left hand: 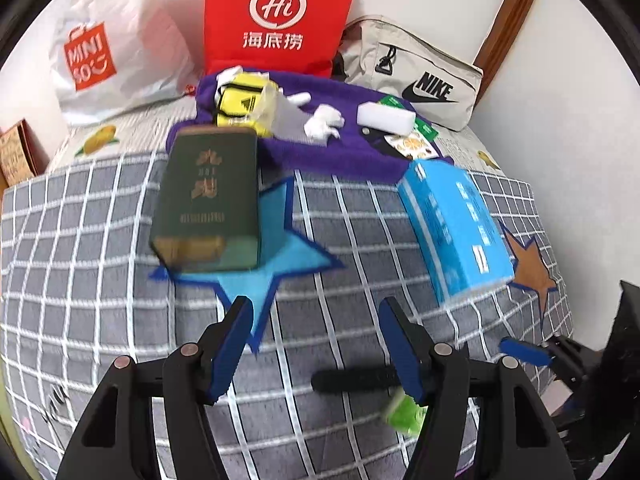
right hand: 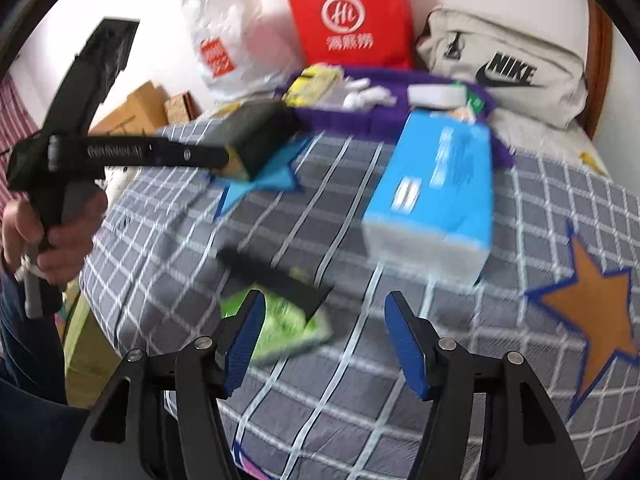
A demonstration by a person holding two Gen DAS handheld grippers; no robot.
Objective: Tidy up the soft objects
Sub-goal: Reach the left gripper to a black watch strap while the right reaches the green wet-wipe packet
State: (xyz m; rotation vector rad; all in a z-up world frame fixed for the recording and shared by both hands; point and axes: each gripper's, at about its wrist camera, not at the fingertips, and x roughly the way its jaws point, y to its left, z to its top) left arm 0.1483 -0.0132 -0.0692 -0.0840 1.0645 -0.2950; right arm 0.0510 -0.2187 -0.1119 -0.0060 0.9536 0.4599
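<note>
place: home bedroom | evidence: checked bedspread (left hand: 100, 280), wooden headboard (left hand: 508, 12), shopping bags (left hand: 276, 12)

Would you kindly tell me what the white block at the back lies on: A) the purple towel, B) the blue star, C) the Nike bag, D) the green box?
A: the white block rests on the purple towel, in front of the Nike bag.
</note>
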